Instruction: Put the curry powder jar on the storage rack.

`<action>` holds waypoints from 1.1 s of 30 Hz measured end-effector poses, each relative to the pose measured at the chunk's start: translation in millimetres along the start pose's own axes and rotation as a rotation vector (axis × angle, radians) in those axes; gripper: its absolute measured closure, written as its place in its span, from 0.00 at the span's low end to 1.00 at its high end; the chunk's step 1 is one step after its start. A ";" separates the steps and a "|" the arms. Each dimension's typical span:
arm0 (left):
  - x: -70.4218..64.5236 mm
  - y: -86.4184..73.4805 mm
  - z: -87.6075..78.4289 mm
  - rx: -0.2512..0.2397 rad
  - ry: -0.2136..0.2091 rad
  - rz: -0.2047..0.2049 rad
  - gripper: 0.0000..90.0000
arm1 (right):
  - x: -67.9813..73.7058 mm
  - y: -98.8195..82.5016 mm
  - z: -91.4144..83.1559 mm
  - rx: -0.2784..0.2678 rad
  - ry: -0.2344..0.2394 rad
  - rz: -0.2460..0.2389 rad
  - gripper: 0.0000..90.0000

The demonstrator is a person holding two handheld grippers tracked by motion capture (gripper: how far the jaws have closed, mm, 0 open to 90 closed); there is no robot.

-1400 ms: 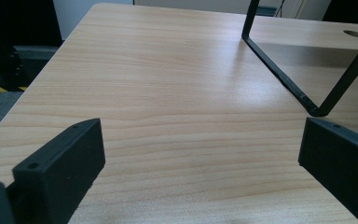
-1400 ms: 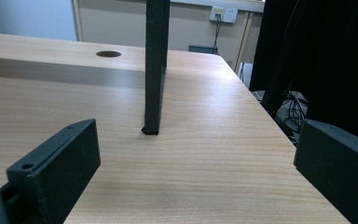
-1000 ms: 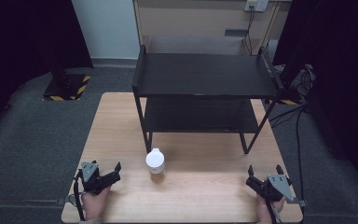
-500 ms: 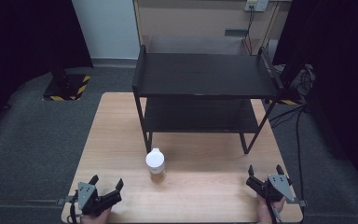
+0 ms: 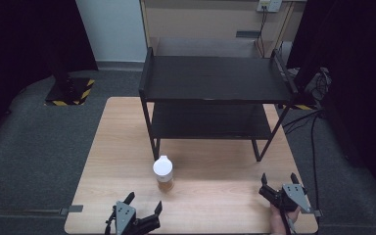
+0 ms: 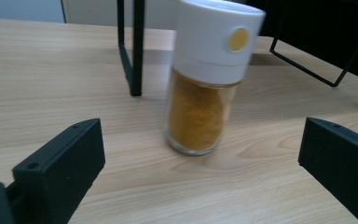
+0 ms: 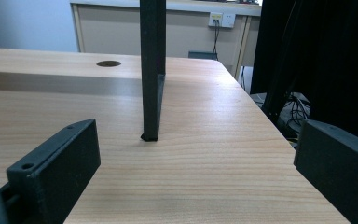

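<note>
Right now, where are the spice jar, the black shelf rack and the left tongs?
spice jar (image 6: 200, 112): left gripper view, on its glass body.
black shelf rack (image 5: 215, 78): high view, on its top shelf.
left tongs (image 5: 142, 211): high view, midway between the open tips.

No readable text, brand or number anywhere. Spice jar (image 6: 208, 79) ahead of the left gripper's jaws: white cap bears a plain yellow dot (image 6: 238, 39), no lettering.
</note>
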State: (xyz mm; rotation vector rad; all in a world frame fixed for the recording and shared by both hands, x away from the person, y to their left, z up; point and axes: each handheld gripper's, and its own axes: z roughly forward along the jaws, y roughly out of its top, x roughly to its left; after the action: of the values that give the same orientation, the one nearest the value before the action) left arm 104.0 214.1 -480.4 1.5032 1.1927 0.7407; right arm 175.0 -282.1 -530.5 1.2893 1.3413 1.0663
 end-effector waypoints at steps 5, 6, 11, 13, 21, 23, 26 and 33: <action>-29.1 7.9 21.8 -0.027 0.058 -0.011 0.00 | -1.2 -1.3 -0.6 -0.009 0.003 0.008 0.01; -29.1 7.9 21.8 -0.027 0.058 -0.011 0.00 | -1.2 -1.3 -0.6 -0.009 0.003 0.008 0.01; -40.6 17.9 44.9 -0.025 0.093 -0.005 0.00 | -2.4 -2.0 -0.9 -0.014 0.008 0.011 0.01; -42.9 21.8 53.4 -0.019 0.099 0.004 0.00 | -2.5 -2.1 -1.0 -0.015 0.009 0.013 0.01; -45.9 33.6 81.8 0.004 0.175 0.026 0.00 | -1.5 -1.5 -0.6 -0.010 0.006 0.008 0.01; -51.8 32.7 85.6 -0.002 0.214 0.037 0.00 | -1.6 -1.2 -0.4 -0.008 0.007 0.003 0.01; -55.5 32.1 88.2 -0.010 0.230 0.017 0.00 | -1.5 -1.1 -0.3 -0.007 0.009 0.002 0.01; -71.8 36.2 95.0 0.006 0.268 0.042 0.19 | -1.2 -0.6 -0.1 -0.004 0.009 -0.001 0.01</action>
State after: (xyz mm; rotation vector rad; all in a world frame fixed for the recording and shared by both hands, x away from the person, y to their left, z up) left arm 177.7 115.2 -463.2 1.4698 1.3652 0.9914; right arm 174.8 -283.4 -531.0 1.2827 1.3456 1.0748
